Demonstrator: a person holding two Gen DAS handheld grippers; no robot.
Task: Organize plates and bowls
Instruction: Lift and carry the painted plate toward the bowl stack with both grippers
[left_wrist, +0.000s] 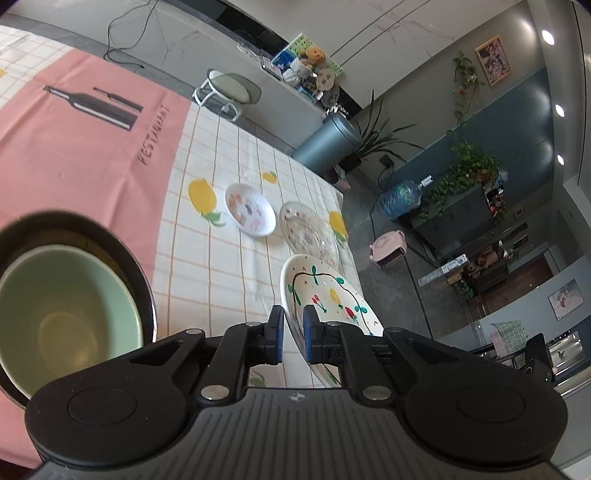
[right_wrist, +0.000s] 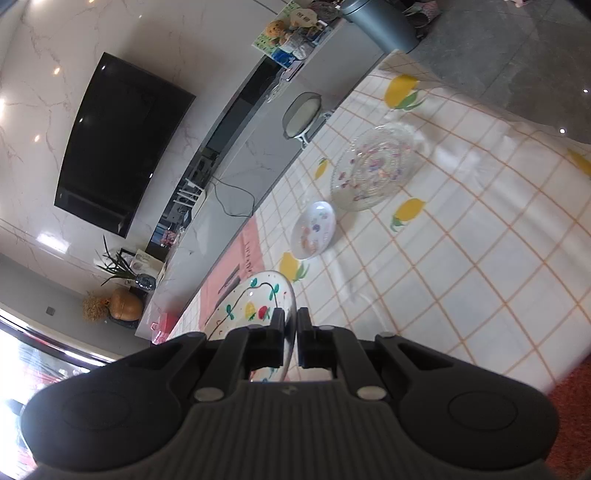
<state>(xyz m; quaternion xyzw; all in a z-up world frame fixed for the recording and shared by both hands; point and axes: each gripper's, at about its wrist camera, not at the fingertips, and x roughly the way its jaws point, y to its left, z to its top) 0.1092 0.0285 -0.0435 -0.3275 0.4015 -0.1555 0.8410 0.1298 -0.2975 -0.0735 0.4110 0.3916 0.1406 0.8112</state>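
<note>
Your left gripper has its blue-padded fingers closed to a narrow gap on the rim of the hand-painted plate, and your right gripper pinches the same plate at its rim, so both hold it tilted on edge above the checked lemon tablecloth. Beyond it on the cloth lie a small white plate with printed pictures and, just beside that, a clear glass plate. At your left a pale green bowl sits nested inside a dark bowl.
</note>
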